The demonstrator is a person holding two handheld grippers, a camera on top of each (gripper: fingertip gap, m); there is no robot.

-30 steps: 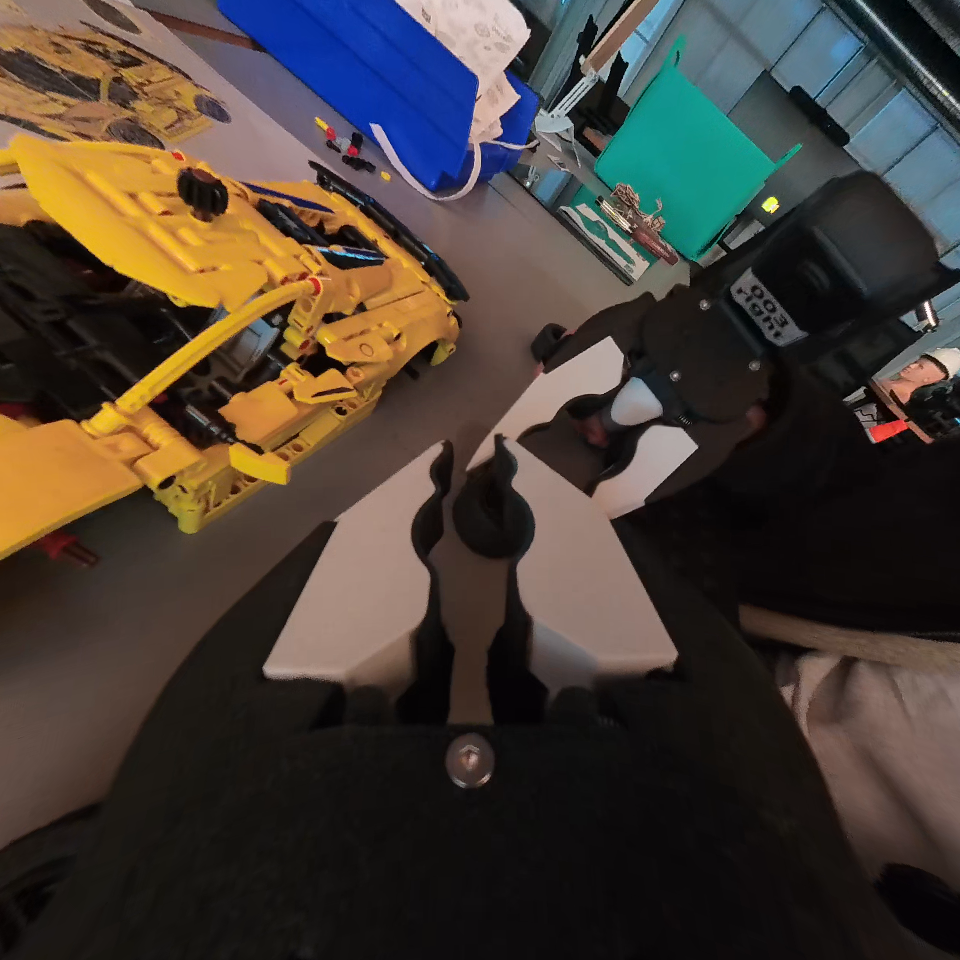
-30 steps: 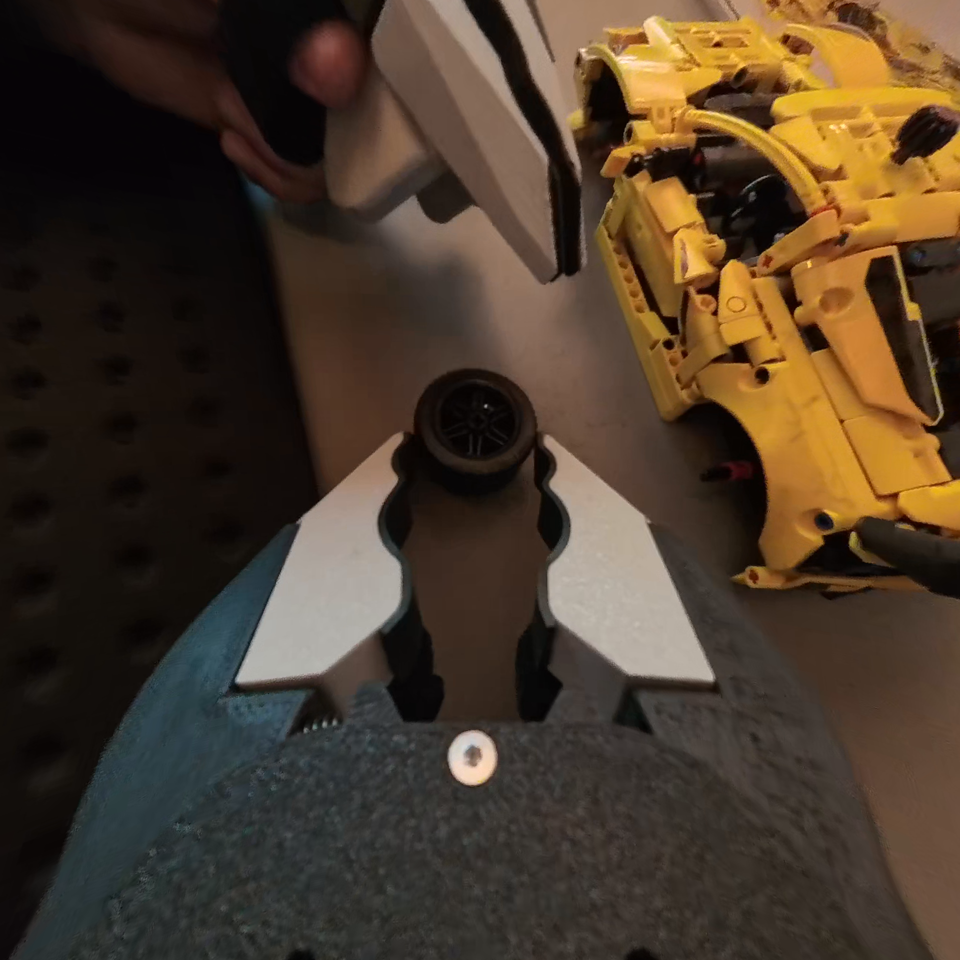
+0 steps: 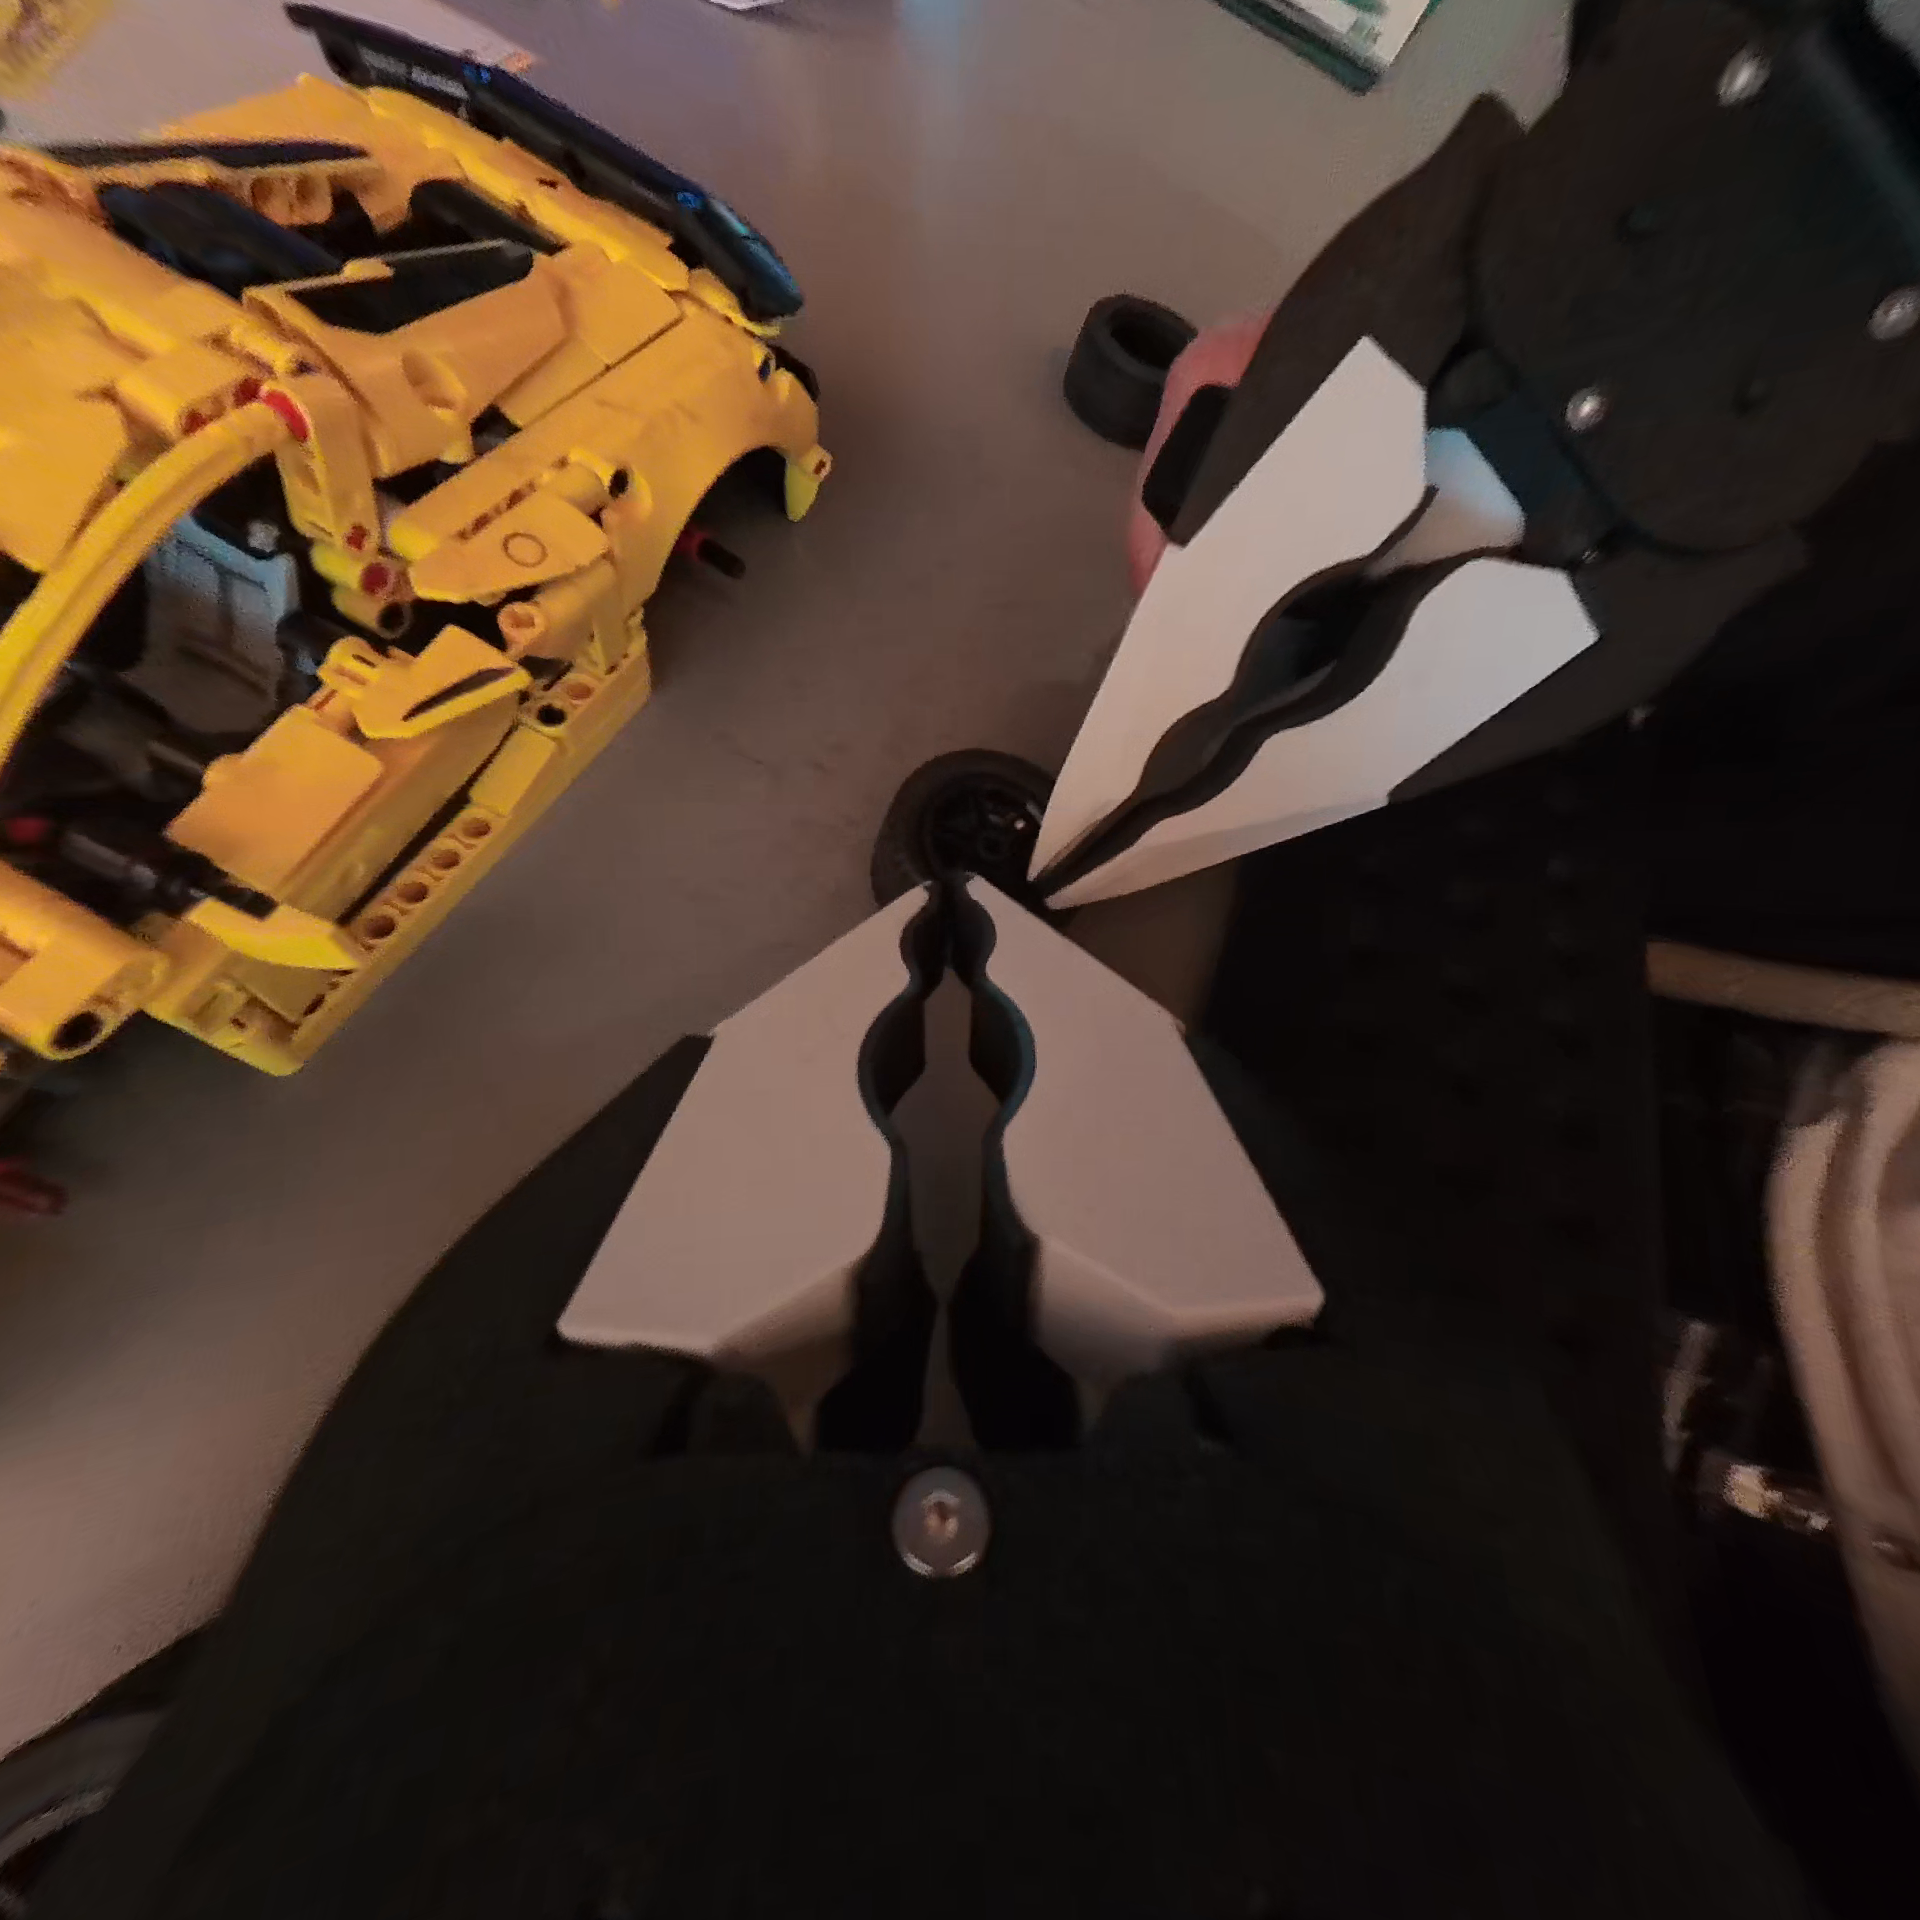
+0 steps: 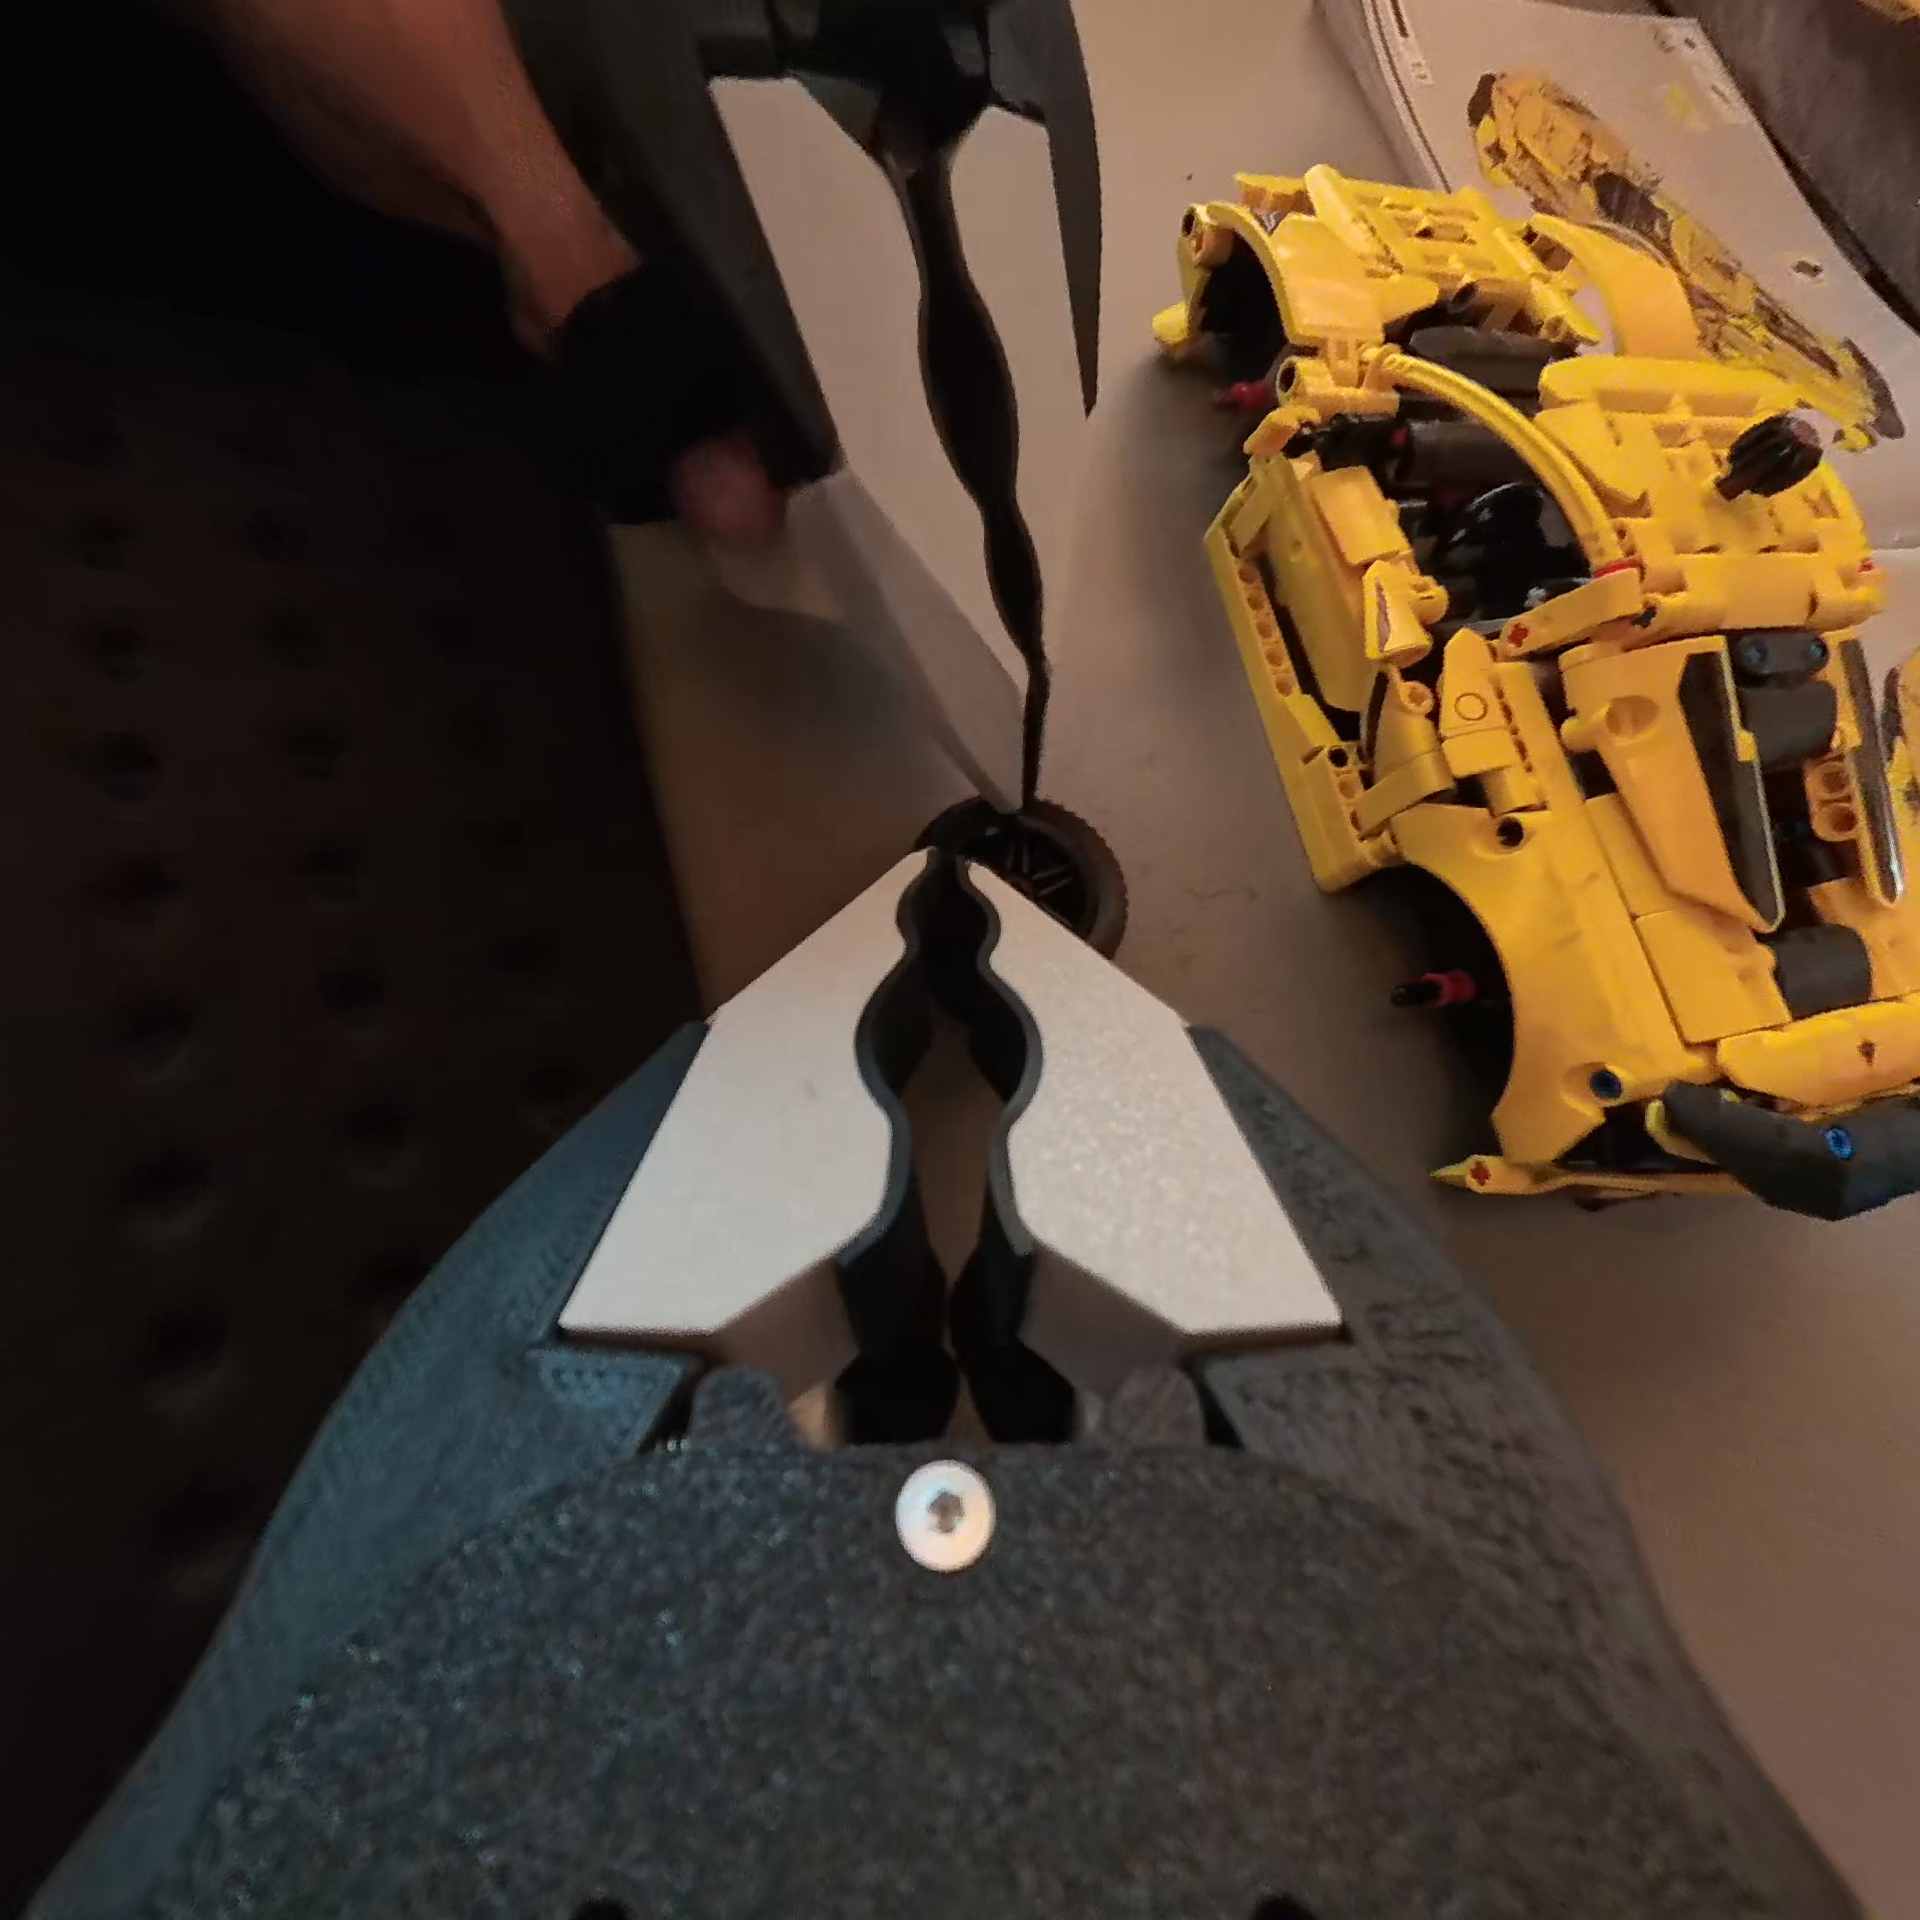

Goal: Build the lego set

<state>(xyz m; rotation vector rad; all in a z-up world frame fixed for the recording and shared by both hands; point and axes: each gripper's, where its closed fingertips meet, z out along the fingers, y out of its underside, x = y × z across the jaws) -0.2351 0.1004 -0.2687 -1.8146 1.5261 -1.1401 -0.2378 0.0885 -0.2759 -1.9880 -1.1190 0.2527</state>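
Observation:
A black wheel (image 3: pixel 961 821) lies flat on the grey table, also in the right wrist view (image 4: pixel 1055 878). My left gripper (image 3: pixel 948 888) is shut, its tips touching the wheel's near edge. My right gripper (image 4: pixel 948 883) is shut too, its tips on the wheel from the other side. Each gripper shows in the other's view: the right one (image 3: pixel 1044 883), the left one (image 4: pixel 1029 805). The yellow Lego car (image 3: pixel 343 540) stands to the left, without wheels, also in the right wrist view (image 4: pixel 1538 727). A red axle pin (image 4: pixel 1434 987) sticks out of its wheel arch.
A second black tyre (image 3: pixel 1127 369) stands on the table behind the right gripper, by a fingertip. The instruction booklet (image 4: pixel 1558 135) lies beyond the car. The table edge runs beside the wheel, with a dark perforated surface (image 4: pixel 260 831) below it. My two grippers' fingertips are within a few centimetres of each other. Between my left fingertips and the red axle pin (image 4: pixel 1434 987) there is roughly 9 cm.
The right gripper let go of the wheel and shut. The left gripper, which held a black round part, has shut and come down. Both tips now meet at the wheel lying on the table.

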